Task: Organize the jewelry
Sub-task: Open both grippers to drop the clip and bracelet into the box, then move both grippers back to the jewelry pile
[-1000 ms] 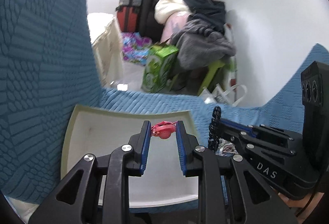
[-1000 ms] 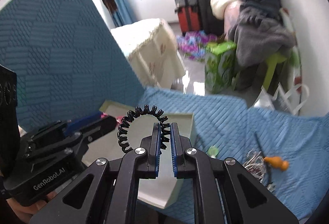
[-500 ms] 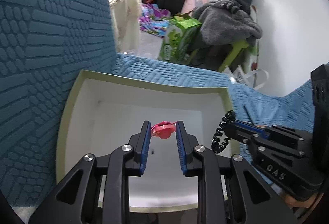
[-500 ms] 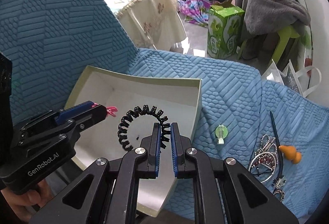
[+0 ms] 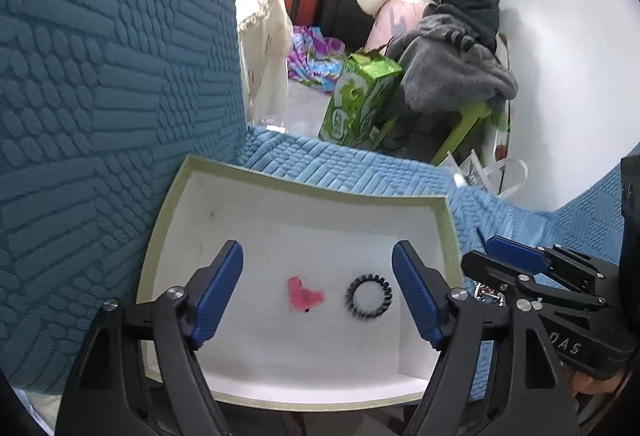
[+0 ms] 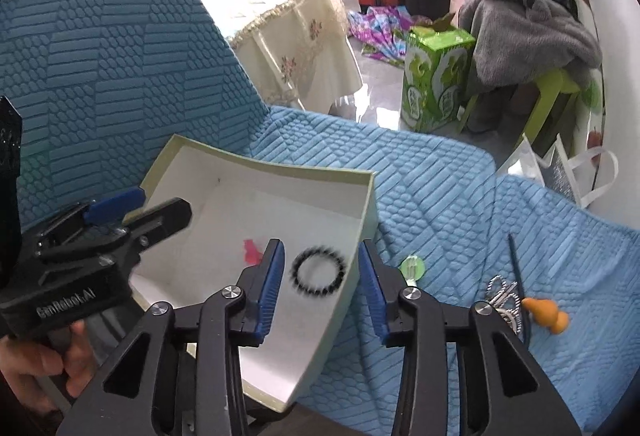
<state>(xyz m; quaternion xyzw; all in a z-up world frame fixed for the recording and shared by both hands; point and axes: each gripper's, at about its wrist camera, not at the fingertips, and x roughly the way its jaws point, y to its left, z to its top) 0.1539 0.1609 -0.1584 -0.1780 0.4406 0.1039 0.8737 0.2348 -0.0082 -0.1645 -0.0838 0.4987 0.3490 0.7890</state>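
A white box with an olive rim [image 5: 304, 187] [image 6: 256, 165] sits on the blue sofa seat. In it lie a pink hair piece [image 5: 304, 296] [image 6: 251, 251] and a black coiled hair tie [image 5: 369, 296] [image 6: 318, 270]. My left gripper [image 5: 318, 292] is open and empty above the box, with the pink piece between its fingers. My right gripper [image 6: 322, 288] is open and empty over the box's right side, above the coiled tie. Each gripper shows in the other's view: the right one [image 5: 536, 276], the left one [image 6: 104, 224].
On the seat right of the box lie a green round clip [image 6: 412, 268], silver jewelry [image 6: 504, 296], a dark stick [image 6: 518, 268] and an orange gourd-shaped charm [image 6: 548, 316]. The sofa back [image 6: 100, 55] rises at the left. A green carton [image 6: 436, 75] and clothes stand beyond.
Both grippers have opened. The pink piece and the black coiled tie have dropped from the fingers and now lie on the box floor.
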